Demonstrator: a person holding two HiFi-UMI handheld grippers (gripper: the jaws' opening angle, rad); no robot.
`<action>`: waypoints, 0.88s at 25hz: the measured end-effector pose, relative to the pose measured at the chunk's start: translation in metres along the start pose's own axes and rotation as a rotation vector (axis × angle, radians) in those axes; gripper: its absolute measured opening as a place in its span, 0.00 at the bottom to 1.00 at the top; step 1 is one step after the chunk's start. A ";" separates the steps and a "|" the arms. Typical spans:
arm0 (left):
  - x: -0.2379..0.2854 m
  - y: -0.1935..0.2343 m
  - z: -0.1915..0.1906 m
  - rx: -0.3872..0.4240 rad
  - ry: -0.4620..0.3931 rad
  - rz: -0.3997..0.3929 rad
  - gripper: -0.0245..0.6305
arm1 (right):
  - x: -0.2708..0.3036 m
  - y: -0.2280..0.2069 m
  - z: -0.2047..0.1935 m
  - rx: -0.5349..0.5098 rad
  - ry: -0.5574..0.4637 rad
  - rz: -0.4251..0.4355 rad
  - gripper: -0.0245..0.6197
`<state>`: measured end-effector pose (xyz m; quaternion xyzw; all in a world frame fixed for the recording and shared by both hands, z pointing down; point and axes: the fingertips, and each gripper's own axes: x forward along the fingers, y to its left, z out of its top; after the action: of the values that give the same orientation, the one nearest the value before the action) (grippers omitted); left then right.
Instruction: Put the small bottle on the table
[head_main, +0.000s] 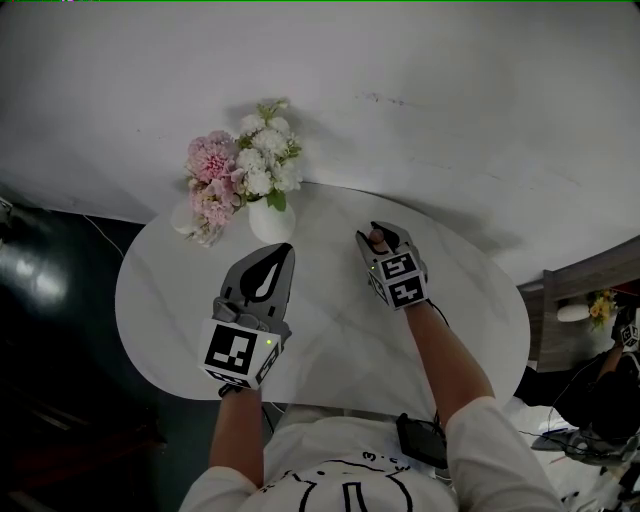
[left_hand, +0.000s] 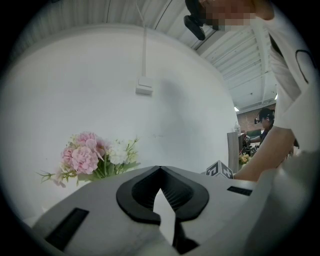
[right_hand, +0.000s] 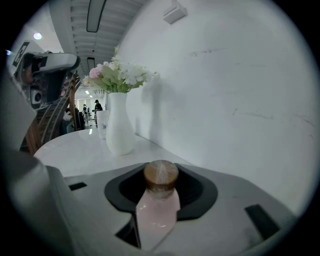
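right tool (right_hand: 160, 187): clamped on small bottle (right_hand: 157, 202), held over bench (head_main: 470, 320)
left tool (left_hand: 160, 169): jaws together, empty
risk: small bottle seems tilted; if released before its base sits flat, it probably topples and rolls

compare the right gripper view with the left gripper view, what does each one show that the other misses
Only the right gripper view: the small bottle, pink with a brown cap, gripped in the right gripper; the white vase; the table.
Only the left gripper view: the left gripper, jaws together with nothing between them; a small mounted box; the person's arm.
Both: the flowers and the white wall.
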<state>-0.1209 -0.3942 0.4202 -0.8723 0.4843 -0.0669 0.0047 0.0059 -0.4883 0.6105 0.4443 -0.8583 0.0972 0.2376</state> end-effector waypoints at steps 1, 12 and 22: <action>0.000 -0.001 0.000 0.001 -0.001 0.000 0.04 | 0.000 -0.002 -0.002 0.013 0.008 -0.008 0.31; -0.008 -0.019 0.011 0.008 -0.016 0.003 0.04 | -0.029 -0.006 0.012 0.063 -0.047 -0.017 0.53; -0.030 -0.056 0.049 0.037 -0.062 0.022 0.04 | -0.090 0.004 0.034 0.036 -0.119 0.009 0.46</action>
<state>-0.0837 -0.3419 0.3721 -0.8683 0.4923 -0.0488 0.0366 0.0356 -0.4341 0.5364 0.4498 -0.8710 0.0870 0.1775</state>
